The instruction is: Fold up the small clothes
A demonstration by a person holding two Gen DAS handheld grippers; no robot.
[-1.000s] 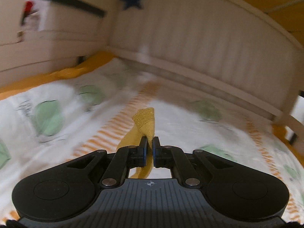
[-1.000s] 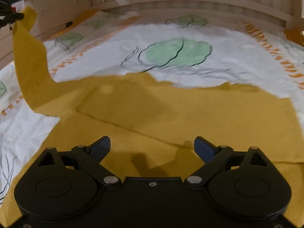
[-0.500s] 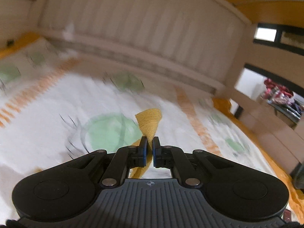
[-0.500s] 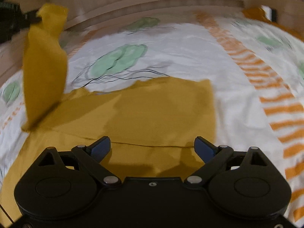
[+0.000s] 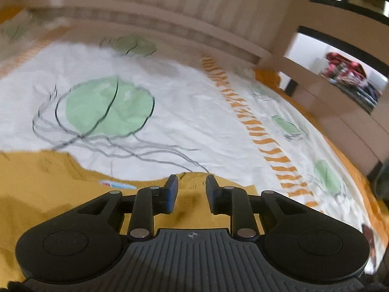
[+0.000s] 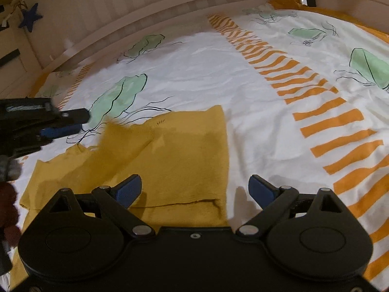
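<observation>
A mustard-yellow small garment (image 6: 175, 155) lies partly folded on the bed, its sleeve laid across the body. In the left wrist view the garment (image 5: 48, 189) fills the lower left, with a small label near its neckline. My left gripper (image 5: 190, 185) is open and empty just above the garment's far edge; it also shows in the right wrist view (image 6: 63, 124) at the left. My right gripper (image 6: 194, 187) is wide open and empty, low over the garment's right edge.
The bed sheet (image 6: 243, 77) is white with green leaf prints and orange dashed stripes. A padded headboard (image 5: 170, 7) runs along the far side. A doorway with clothes (image 5: 347, 70) is at the right.
My left gripper carried the sleeve to the right across the garment, lowered, and let it go; its jaws are open now. My right gripper stayed open and shifted right over the garment's edge.
</observation>
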